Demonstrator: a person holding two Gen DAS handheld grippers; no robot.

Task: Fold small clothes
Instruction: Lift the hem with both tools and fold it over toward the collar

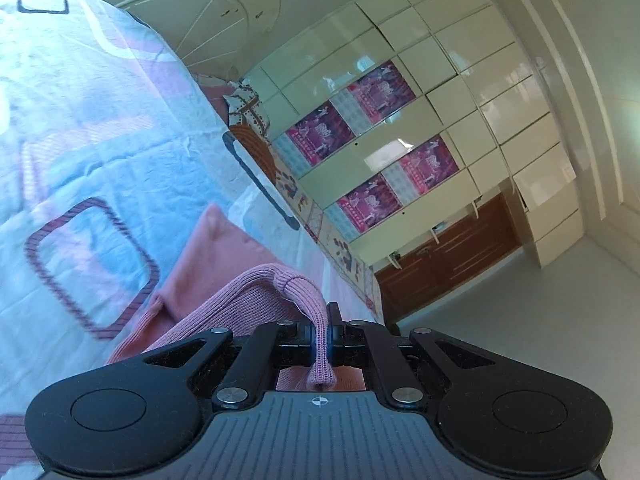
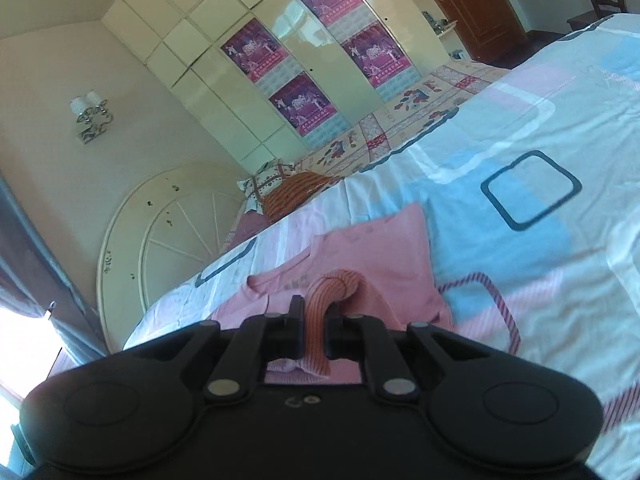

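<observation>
A small pink garment (image 1: 216,256) lies on the patterned bedsheet (image 1: 80,120). My left gripper (image 1: 320,336) is shut on its ribbed pink hem (image 1: 276,280), which loops up out of the jaws. In the right wrist view the same pink garment (image 2: 380,248) lies flat ahead on the bedsheet (image 2: 560,260). My right gripper (image 2: 316,320) is shut on another ribbed edge (image 2: 336,284) of it, lifted above the rest of the cloth. The part of the garment under both grippers is hidden.
A folded orange striped cloth (image 2: 296,192) and a patterned pillow (image 2: 264,176) lie at the far side of the bed. A white round headboard (image 2: 168,232), a cream wardrobe with purple posters (image 2: 288,60) and a brown door (image 2: 476,8) stand beyond.
</observation>
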